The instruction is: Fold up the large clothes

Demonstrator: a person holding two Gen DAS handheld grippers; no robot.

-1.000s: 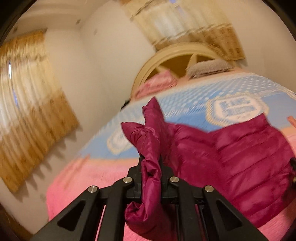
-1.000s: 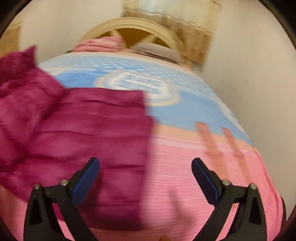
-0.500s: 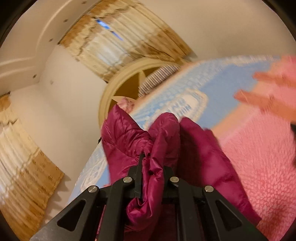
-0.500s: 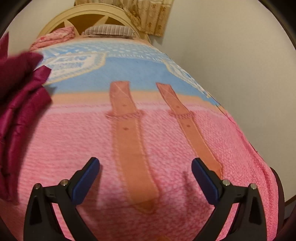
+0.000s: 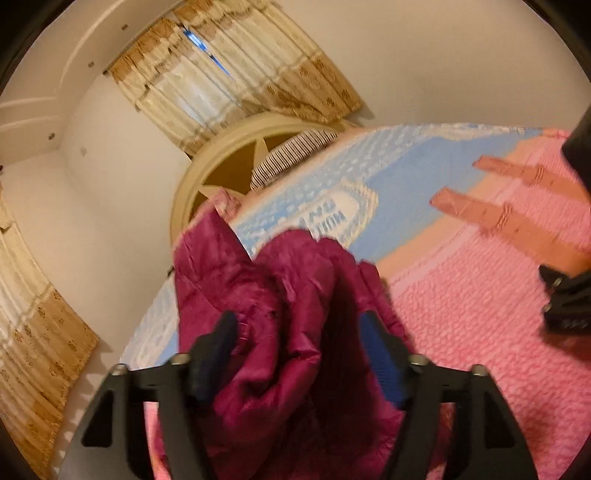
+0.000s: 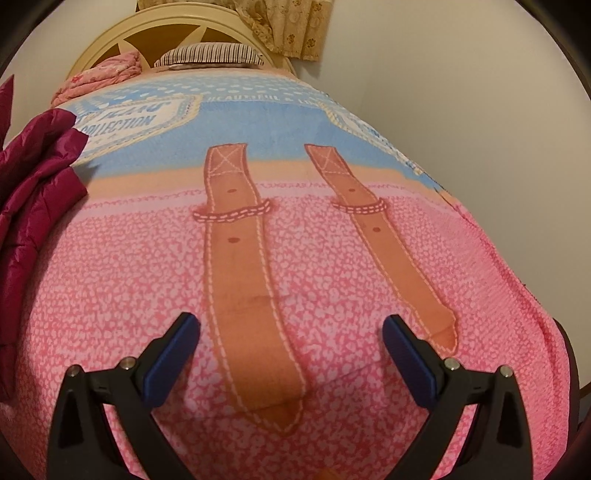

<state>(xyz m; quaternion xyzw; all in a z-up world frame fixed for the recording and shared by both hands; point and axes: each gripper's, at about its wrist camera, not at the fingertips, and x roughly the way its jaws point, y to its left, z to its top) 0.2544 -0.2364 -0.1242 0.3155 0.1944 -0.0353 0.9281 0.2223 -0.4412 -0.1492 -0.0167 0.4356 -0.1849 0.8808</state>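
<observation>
A magenta quilted jacket [image 5: 280, 295] lies bunched on the pink and blue bedspread [image 5: 480, 314]. My left gripper [image 5: 297, 332] is open, its jaws spread on either side of the bunched fabric, which still sits between them. In the right wrist view the jacket [image 6: 33, 192] lies at the far left of the bed. My right gripper [image 6: 291, 339] is open and empty above the pink part of the bedspread [image 6: 147, 266], well to the right of the jacket. The right gripper also shows as a dark shape at the right edge of the left wrist view [image 5: 569, 299].
A cream headboard [image 6: 155, 33], a striped pillow [image 6: 210, 55] and a folded pink blanket [image 6: 103, 74] are at the head of the bed. Curtains [image 5: 229, 85] hang behind it and on the left wall [image 5: 33, 325]. A white wall [image 6: 480, 110] runs along the bed's right side.
My left gripper was shut on the jacket and has opened, letting the fabric go. The right gripper has swung right, away from the jacket, and stays open.
</observation>
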